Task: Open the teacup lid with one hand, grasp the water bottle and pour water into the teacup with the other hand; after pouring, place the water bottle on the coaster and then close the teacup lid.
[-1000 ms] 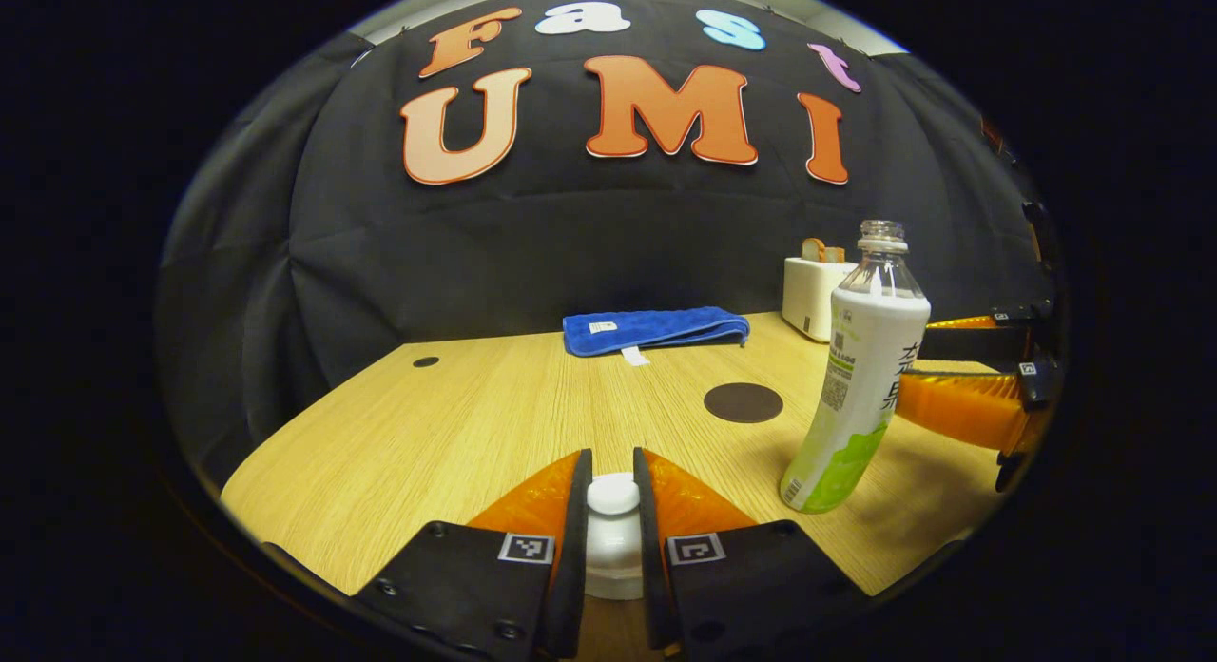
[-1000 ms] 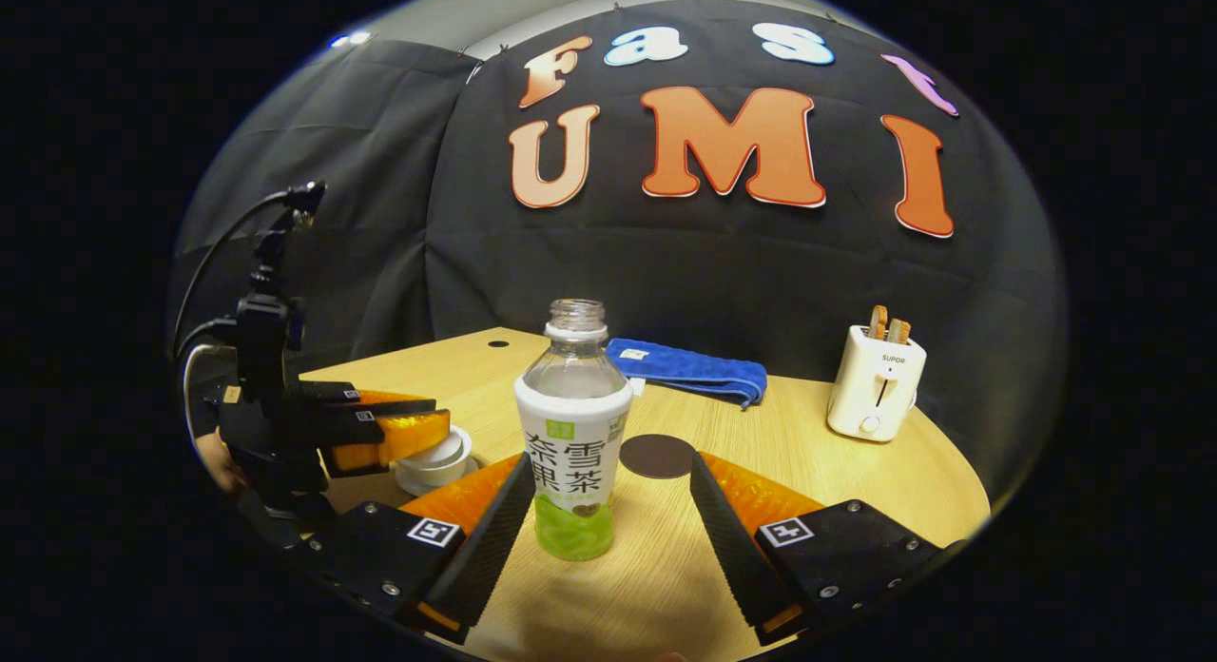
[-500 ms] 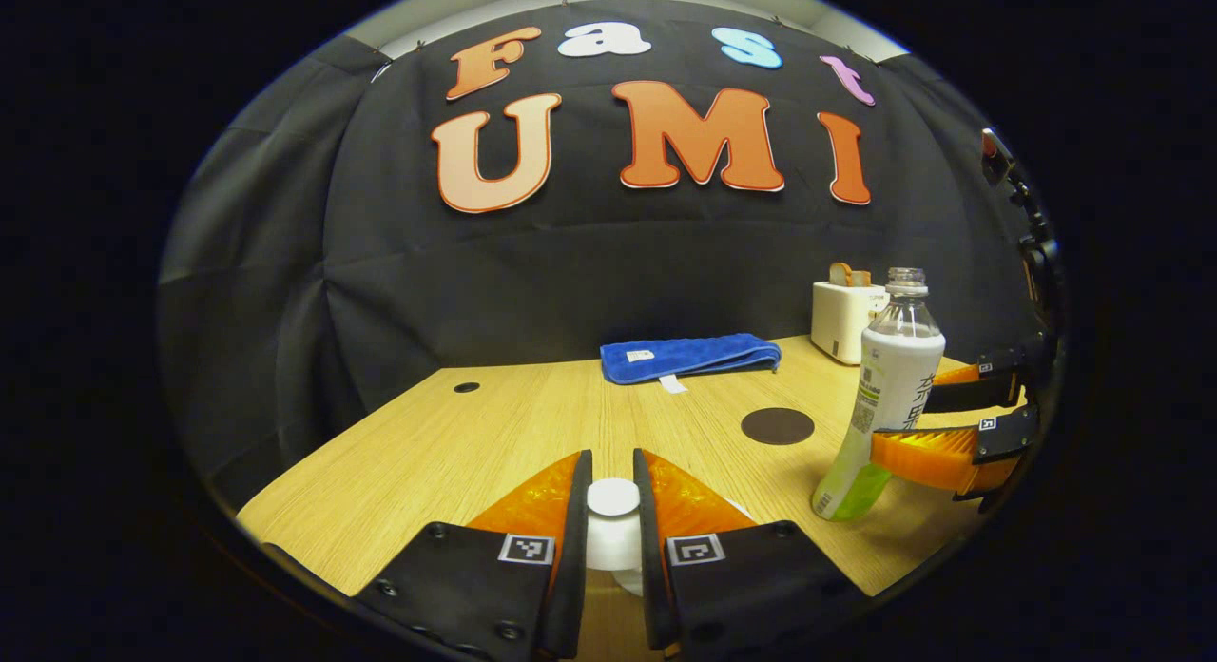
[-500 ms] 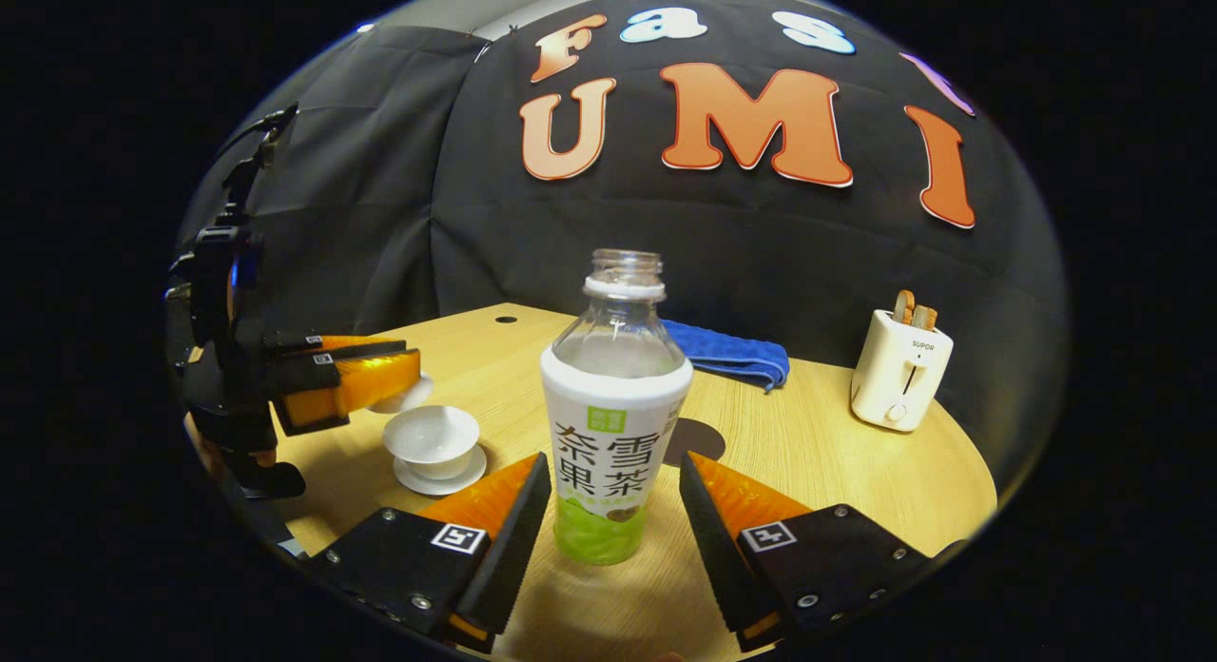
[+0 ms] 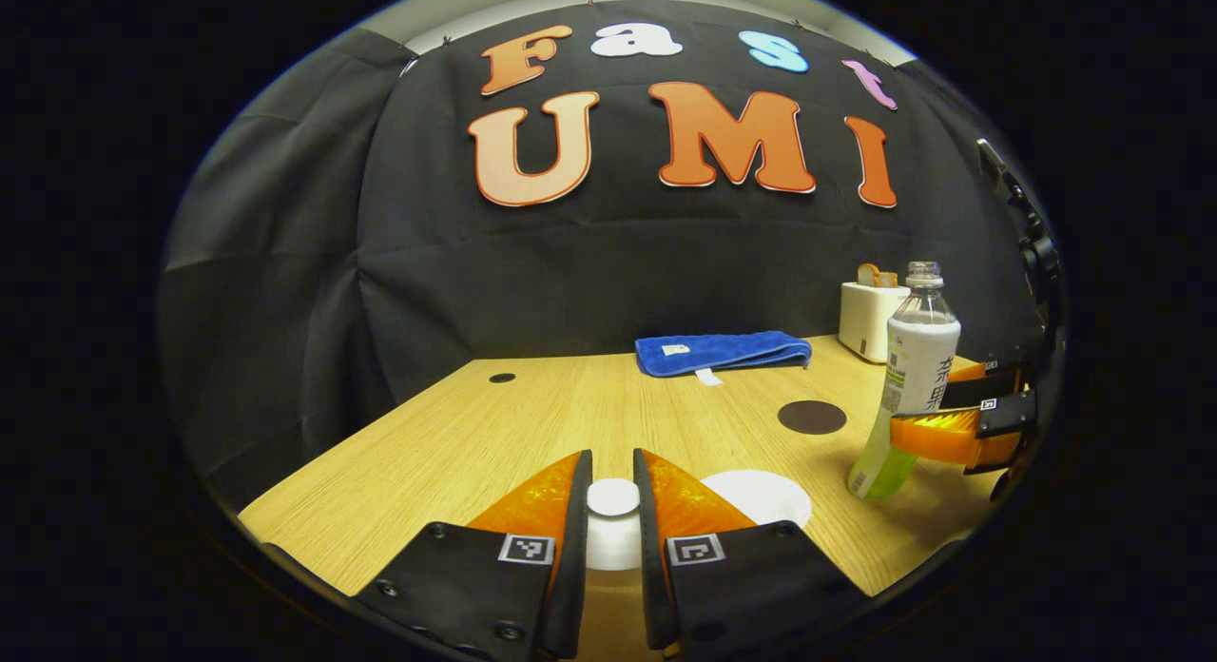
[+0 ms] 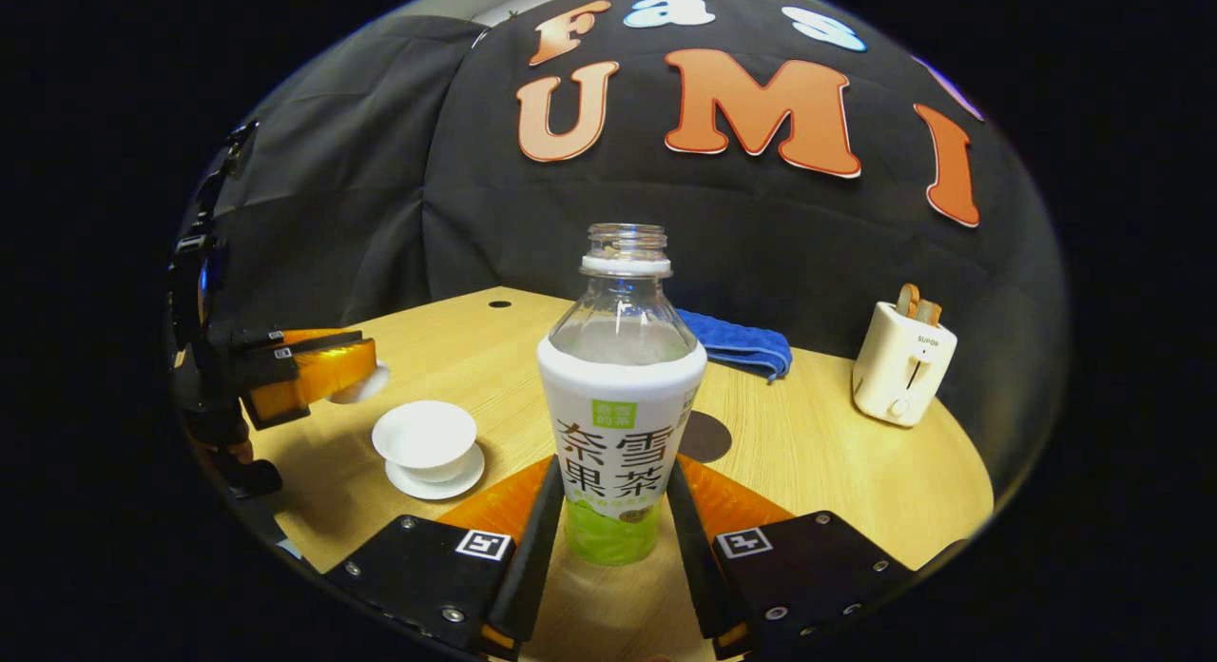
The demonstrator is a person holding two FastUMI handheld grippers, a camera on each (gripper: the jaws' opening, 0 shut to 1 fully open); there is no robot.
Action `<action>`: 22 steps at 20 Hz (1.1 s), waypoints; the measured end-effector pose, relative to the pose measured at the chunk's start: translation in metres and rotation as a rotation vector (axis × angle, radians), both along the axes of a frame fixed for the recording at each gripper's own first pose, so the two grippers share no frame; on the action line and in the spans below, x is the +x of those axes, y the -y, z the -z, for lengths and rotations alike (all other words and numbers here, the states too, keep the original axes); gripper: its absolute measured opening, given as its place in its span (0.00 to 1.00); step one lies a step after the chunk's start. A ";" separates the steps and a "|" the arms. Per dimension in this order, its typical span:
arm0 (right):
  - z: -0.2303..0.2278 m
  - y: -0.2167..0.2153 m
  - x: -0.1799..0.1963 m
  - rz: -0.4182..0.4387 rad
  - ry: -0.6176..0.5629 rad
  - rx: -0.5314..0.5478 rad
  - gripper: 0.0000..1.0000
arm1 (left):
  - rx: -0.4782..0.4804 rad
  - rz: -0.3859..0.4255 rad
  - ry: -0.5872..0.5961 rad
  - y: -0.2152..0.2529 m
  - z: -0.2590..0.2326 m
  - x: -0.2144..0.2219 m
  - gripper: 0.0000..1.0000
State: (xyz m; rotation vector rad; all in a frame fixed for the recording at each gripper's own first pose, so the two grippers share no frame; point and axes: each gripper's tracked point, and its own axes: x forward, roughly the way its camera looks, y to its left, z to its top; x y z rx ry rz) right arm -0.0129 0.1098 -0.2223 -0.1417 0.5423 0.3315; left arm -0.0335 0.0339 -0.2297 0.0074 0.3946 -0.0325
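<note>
Fingers of the left gripper [image 5: 613, 510] were clamped on the white ceramic teacup lid [image 5: 613, 497], those of the right gripper [image 6: 613, 510] pressed on the uncapped clear plastic water bottle [image 6: 620, 396], whose smooth label, it was judged, could slip when tilted over the open white teacup [image 6: 424, 436].

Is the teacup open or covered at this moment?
Open. The teacup shows its bare rim on the saucer, and the left gripper holds the lid off to the side above the table.

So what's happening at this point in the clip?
The left gripper holds the teacup lid lifted off, leaving the teacup open on its saucer. The right gripper has its fingers against the water bottle, which stands upright and uncapped on the table. The coaster is bare.
</note>
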 end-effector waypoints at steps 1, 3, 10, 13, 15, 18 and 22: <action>-0.002 0.002 0.002 -0.001 0.016 -0.035 0.64 | -0.001 -0.007 0.000 -0.004 0.001 -0.001 0.29; -0.005 0.009 0.007 0.000 0.045 -0.116 0.64 | 0.001 -0.022 0.001 -0.015 0.001 -0.002 0.29; -0.011 0.020 0.019 -0.039 0.110 -0.379 0.63 | -0.002 -0.069 -0.004 -0.045 0.008 -0.010 0.29; -0.020 0.020 0.025 -0.064 0.169 -0.506 0.63 | -0.002 -0.085 -0.014 -0.056 0.011 -0.013 0.29; -0.026 0.016 0.030 -0.074 0.232 -0.586 0.63 | 0.002 -0.089 -0.018 -0.058 0.014 -0.015 0.29; -0.031 0.011 0.035 -0.110 0.299 -0.701 0.63 | 0.018 -0.105 -0.008 -0.067 0.010 -0.019 0.29; -0.031 0.004 0.035 -0.162 0.368 -0.823 0.63 | 0.019 -0.124 -0.009 -0.078 0.010 -0.023 0.29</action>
